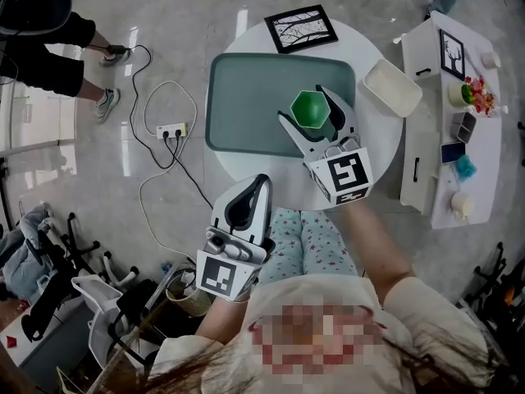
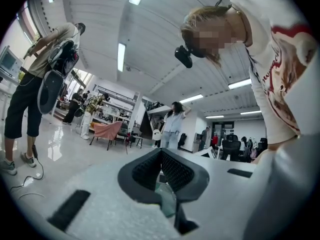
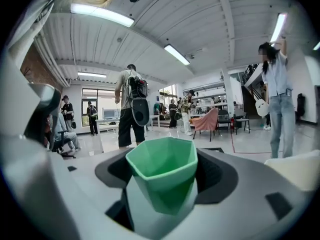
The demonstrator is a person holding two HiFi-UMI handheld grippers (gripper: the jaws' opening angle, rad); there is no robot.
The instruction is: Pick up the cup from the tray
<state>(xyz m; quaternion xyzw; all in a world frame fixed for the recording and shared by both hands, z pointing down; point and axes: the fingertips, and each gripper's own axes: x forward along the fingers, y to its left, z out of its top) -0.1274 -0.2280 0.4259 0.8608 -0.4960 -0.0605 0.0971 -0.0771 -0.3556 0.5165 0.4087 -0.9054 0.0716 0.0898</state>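
- Head view: we see a green faceted cup (image 1: 312,109), open end up, over the right part of the teal tray (image 1: 238,97), pinched by the right gripper (image 1: 302,103). The tray's left part lies bare. A white dish (image 1: 392,87) sits near the round table's (image 1: 242,164) right edge.
- Left gripper view: our left gripper (image 2: 162,176) has its jaws pressed together, holding nothing.
- Right gripper view: the cup fills the gap between the dark pads (image 3: 220,176).

Framed picture (image 1: 300,28) lay at far edge of round white bench (image 1: 246,167); white tub (image 1: 392,87) near its right edge. Power strip (image 1: 171,130) on floor at left, cables plugged in. Person (image 1: 49,48) stood far left.
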